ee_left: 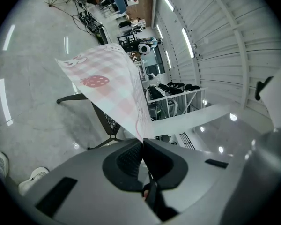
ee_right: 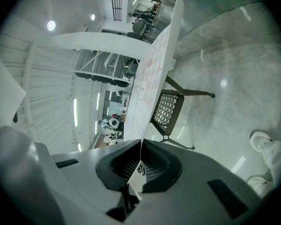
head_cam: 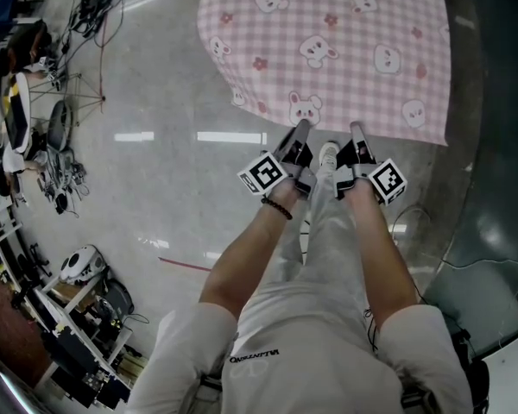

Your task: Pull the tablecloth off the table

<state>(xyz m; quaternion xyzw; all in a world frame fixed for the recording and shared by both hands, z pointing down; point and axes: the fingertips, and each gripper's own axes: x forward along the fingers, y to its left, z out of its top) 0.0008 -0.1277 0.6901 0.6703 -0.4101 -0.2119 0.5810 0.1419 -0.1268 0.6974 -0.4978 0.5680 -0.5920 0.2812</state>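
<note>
- Draping over the table, the pink checked tablecloth (head_cam: 328, 41) is spread flat on top, and its near hem hangs just in front of the person.
- The cloth is judged thin, light and limp. In both gripper views it is drawn into a narrow ridge toward the grip, so no stiffness is to be expected.
- Hold is best taken on the near hem at two points set apart, which is where it is pinched now.
- Left gripper (head_cam: 300, 129): the jaws are closed on the hem, with fabric clamped between the pads.
- Right gripper (head_cam: 356, 130): the jaws are likewise closed on the hem, just beside the left one.
- Nothing is seen standing on the cloth, so low drag is expected. A snag at the table edge, or thin fabric slipping from the pads if jerked, is judged the main risk.
- The lattice table base (ee_right: 165, 110) is seen under the cloth, on a polished floor (head_cam: 147, 188).
</note>
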